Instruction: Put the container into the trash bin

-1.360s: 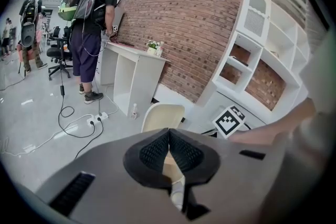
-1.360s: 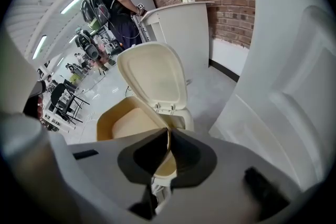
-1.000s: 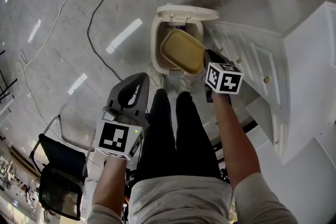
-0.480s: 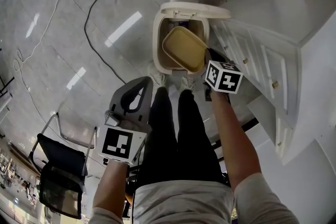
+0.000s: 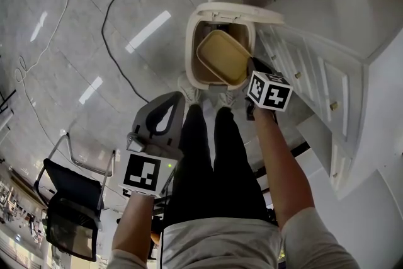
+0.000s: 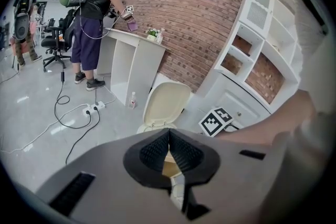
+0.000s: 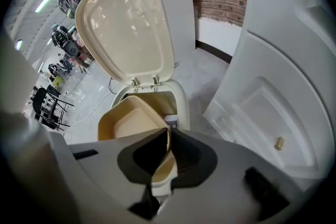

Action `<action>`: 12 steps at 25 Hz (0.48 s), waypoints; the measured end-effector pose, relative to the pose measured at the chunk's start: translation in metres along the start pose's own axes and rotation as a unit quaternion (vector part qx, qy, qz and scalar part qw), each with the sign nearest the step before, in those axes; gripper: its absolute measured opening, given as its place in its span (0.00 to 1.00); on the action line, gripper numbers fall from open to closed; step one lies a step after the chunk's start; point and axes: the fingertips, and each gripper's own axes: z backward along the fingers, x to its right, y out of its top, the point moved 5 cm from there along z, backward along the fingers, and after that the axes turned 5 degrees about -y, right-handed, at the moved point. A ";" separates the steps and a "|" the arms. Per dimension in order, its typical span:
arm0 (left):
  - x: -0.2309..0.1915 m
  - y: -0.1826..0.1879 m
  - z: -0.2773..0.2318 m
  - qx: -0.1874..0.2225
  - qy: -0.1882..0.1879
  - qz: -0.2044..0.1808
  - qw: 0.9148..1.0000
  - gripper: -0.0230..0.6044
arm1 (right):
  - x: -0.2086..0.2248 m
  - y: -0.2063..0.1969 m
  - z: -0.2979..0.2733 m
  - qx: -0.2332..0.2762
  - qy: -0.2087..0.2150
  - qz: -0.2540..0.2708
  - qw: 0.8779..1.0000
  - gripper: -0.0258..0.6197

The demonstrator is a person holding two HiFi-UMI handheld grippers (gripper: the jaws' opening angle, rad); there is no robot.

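Note:
A shallow tan container (image 5: 224,57) hangs tilted over the mouth of the cream trash bin (image 5: 196,27), whose lid (image 5: 242,9) stands up. My right gripper (image 5: 252,72) is shut on the container's near rim. In the right gripper view the container (image 7: 128,120) sits just above the bin opening (image 7: 157,96), under the raised lid (image 7: 126,23). My left gripper (image 5: 165,115) hangs low beside my left leg, shut and empty. In the left gripper view its jaws (image 6: 168,157) meet with nothing between them, and the bin (image 6: 163,107) shows beyond.
A white cabinet (image 5: 340,72) with drawers stands close at the right of the bin. My legs and shoes (image 5: 189,96) are just in front of it. A black cable (image 5: 110,28) crosses the floor at left. An office chair (image 5: 69,217) stands behind me.
My right gripper has carried the container a little farther over the bin opening. The left gripper has barely moved.

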 end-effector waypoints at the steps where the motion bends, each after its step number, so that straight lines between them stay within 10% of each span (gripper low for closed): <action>1: 0.000 -0.001 0.000 -0.001 0.000 0.000 1.000 0.06 | 0.000 0.000 -0.001 0.001 0.000 -0.002 1.000 0.10; 12: -0.005 -0.015 0.004 -0.036 -0.003 0.003 0.999 0.06 | -0.014 -0.004 -0.010 -0.005 0.034 -0.014 0.999 0.20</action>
